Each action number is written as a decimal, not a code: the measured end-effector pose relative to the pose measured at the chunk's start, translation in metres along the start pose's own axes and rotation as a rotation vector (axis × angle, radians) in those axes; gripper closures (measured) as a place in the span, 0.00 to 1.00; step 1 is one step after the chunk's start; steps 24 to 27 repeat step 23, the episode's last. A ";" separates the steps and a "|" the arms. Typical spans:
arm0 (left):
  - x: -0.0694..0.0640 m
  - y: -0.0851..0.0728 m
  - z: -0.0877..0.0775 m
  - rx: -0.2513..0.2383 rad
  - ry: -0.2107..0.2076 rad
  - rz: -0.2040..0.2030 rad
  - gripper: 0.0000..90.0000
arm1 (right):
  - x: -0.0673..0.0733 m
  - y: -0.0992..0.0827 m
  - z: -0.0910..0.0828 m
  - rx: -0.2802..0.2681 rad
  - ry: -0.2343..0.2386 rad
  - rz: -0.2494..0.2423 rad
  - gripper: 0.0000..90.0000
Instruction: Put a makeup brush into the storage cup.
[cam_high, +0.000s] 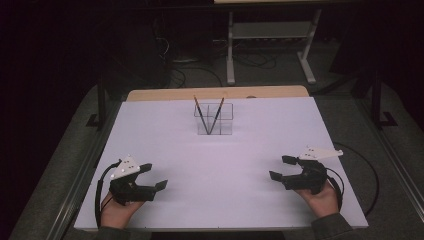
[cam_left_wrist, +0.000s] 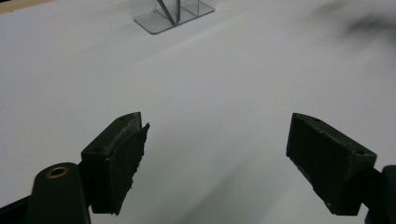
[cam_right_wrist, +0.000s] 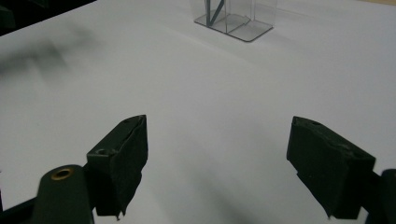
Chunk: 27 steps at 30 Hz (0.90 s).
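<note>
Probably a lab: dim room, loose black cables (cam_high: 200, 67) and a grey metal bench frame (cam_high: 272, 45) behind the white-topped work table (cam_high: 220, 165).

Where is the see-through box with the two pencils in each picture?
High view: the clear plastic box with compartments stands at the far middle of the white table, two dark pencils crossing in it.
Left gripper view: top edge, left of centre.
Right gripper view: top edge, right of centre.
Shared landmark: the white table top under the box.
</note>
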<state>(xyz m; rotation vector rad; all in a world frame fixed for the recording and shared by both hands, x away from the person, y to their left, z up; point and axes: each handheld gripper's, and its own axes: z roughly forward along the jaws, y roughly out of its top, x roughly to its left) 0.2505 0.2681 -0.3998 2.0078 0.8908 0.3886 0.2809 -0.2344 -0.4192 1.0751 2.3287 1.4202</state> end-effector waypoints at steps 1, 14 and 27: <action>0.000 0.000 0.000 0.001 0.000 0.001 0.21 | 0.000 0.000 -0.001 0.000 0.000 0.002 0.21; 0.001 -0.005 0.003 0.017 -0.009 0.004 0.21 | 0.000 -0.004 -0.001 -0.005 0.010 -0.003 0.21; 0.003 -0.007 0.005 0.029 -0.013 0.012 0.21 | 0.002 -0.006 0.002 -0.004 0.009 -0.014 0.21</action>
